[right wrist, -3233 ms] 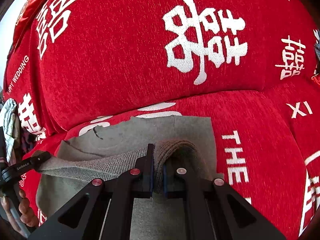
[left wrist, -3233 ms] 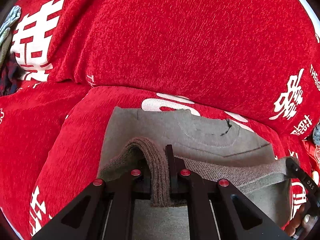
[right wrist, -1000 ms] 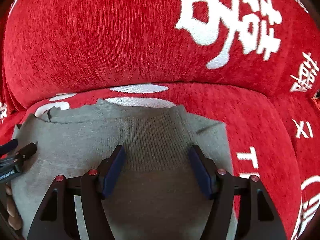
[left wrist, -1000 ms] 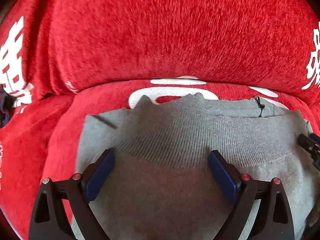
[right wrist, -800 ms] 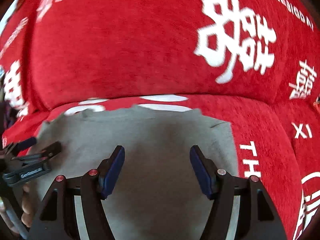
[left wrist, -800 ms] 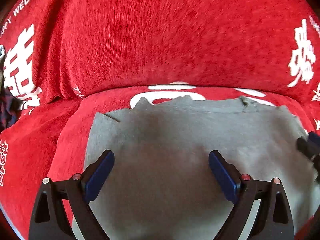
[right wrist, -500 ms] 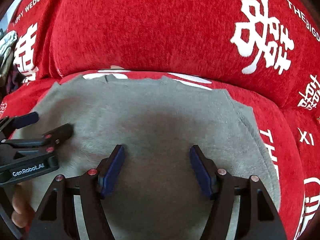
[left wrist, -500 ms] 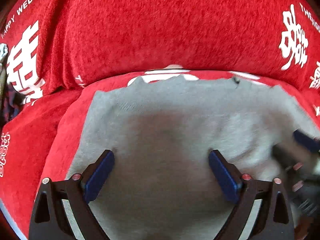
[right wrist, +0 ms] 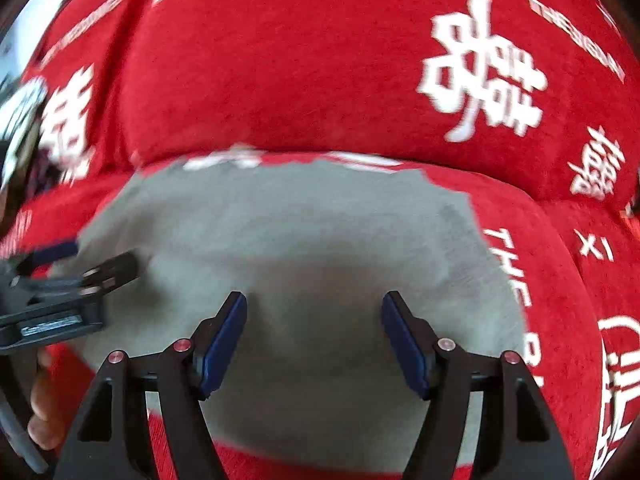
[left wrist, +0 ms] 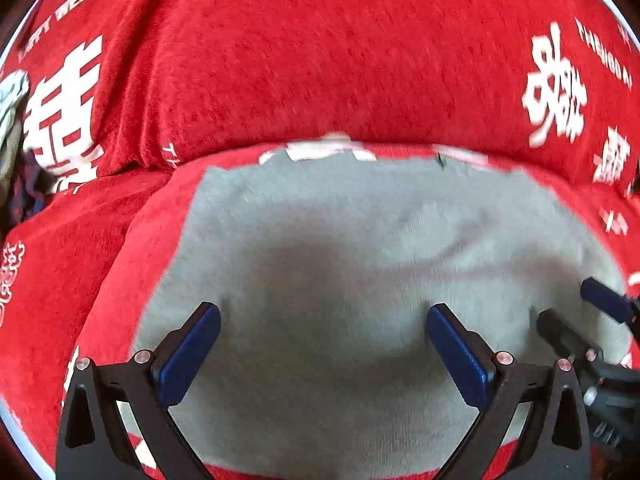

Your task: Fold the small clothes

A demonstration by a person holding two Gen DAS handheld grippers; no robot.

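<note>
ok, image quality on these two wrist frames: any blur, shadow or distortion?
Left wrist: grey garment mildly smeared, a dark shadow patch between the open left gripper fingers. Right wrist: stronger motion blur, white print on the red cover streaked. Both: heavy fisheye bending, black corners.

A red plush sofa cover (left wrist: pixel 360 60) printed with white Chinese characters (right wrist: pixel 480 64) spans seat and backrest.

Red sofa cover (left wrist: pixel 360 60) with white characters, crumpled clothes (left wrist: pixel 12 120) far left
</note>
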